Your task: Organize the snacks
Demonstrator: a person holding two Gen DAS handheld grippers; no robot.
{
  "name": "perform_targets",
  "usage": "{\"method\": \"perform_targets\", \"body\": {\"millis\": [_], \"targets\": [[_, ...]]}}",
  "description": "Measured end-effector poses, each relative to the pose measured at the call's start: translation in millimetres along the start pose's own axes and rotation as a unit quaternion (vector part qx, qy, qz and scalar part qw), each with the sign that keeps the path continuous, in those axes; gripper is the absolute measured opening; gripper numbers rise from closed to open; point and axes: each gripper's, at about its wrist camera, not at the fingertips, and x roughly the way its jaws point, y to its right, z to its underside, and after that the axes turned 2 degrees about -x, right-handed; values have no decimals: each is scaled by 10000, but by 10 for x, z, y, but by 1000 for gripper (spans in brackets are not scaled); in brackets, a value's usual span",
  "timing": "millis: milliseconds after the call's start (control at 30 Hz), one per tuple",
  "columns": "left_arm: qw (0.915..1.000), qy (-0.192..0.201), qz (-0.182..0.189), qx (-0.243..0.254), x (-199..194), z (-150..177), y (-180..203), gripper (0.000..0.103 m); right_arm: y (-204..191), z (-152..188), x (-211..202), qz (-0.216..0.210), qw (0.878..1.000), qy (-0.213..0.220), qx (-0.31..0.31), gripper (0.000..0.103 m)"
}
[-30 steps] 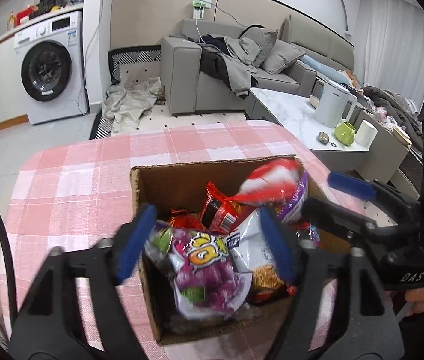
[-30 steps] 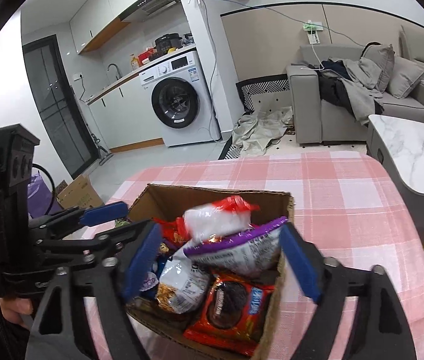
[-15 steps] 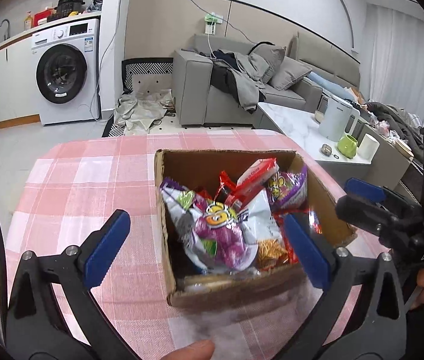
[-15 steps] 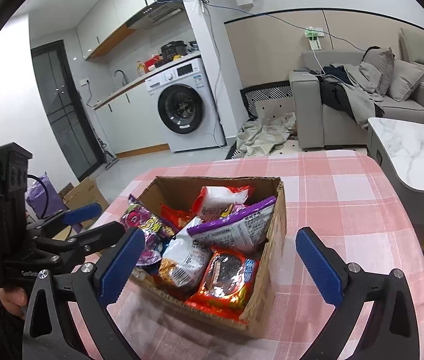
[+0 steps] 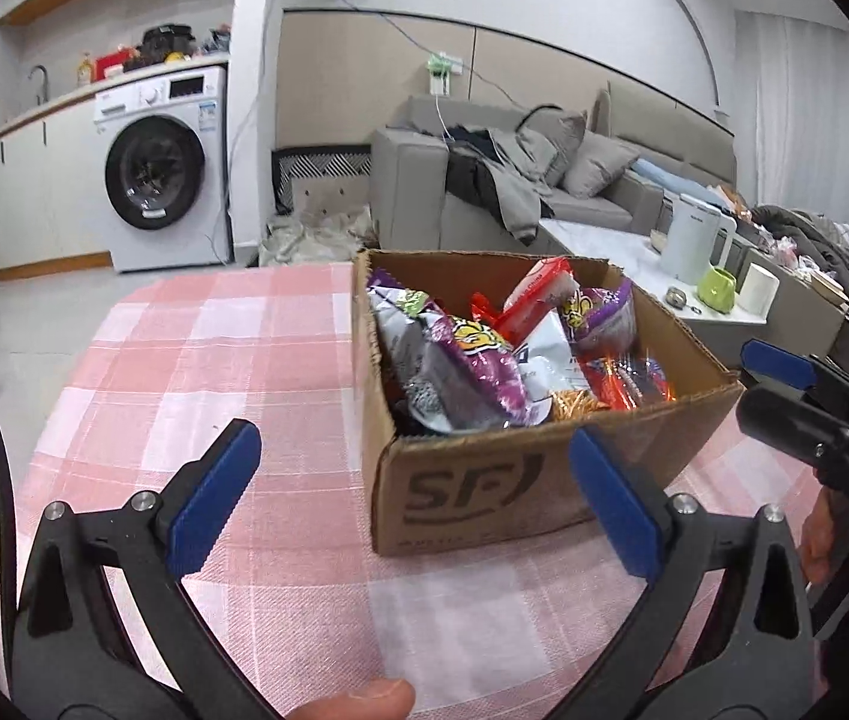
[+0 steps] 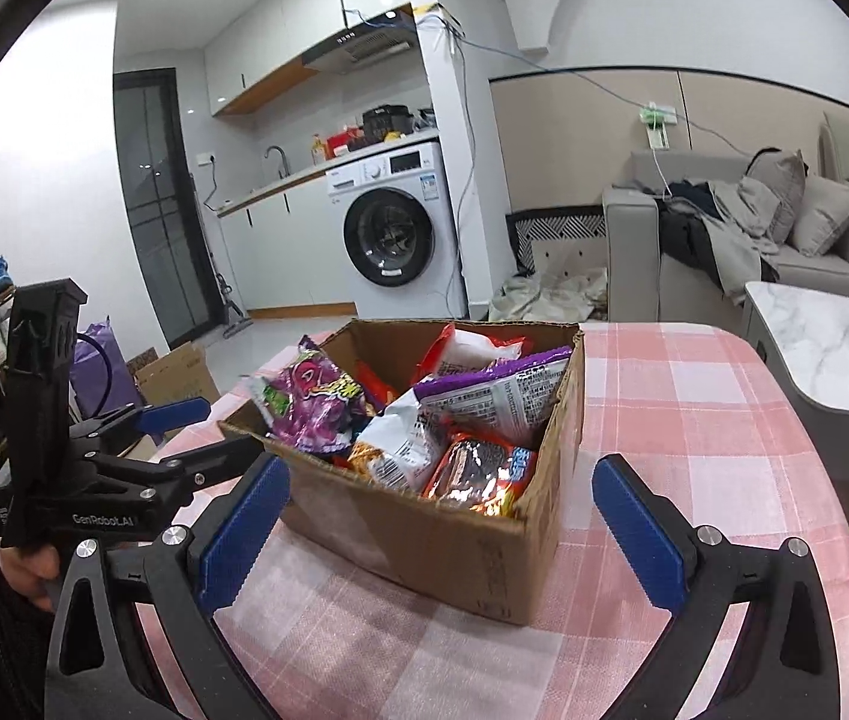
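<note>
Cardboard, brown and printed on its near face, makes up the one box (image 5: 484, 492) that serves as the landmark here; it stands open on the pink checked tablecloth (image 5: 214, 360) and holds all the snacks. In the left wrist view, from left to right inside the box: one purple and silver packet (image 5: 460, 360) against the left wall, one white packet (image 5: 547, 348) beside it, one red and white packet (image 5: 538, 288) behind at the back wall, one smaller purple packet (image 5: 601, 312) to the right, and one orange-red packet (image 5: 628, 378) low against the right wall. Just short of the box's near face sits the left gripper (image 5: 415, 498), its two blue pads spread wide with nothing between them, the jaws having just been opening. To the right of the box, the right gripper (image 6: 442, 522) likewise has two blue pads set wide and empty, just opened, short of the box's near corner. Each gripper is gripped by one hand.
</note>
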Motion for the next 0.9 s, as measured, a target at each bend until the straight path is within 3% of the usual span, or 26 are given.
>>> {"method": "perform_targets", "body": {"millis": [533, 900], "targets": [[9979, 624, -184, 21, -372, 409, 9, 102, -130, 338, -186, 272, 9981, 361, -430, 103], [9976, 656, -201, 64, -490, 458, 24, 102, -178, 368, -250, 262, 9971, 422, -576, 103]]}}
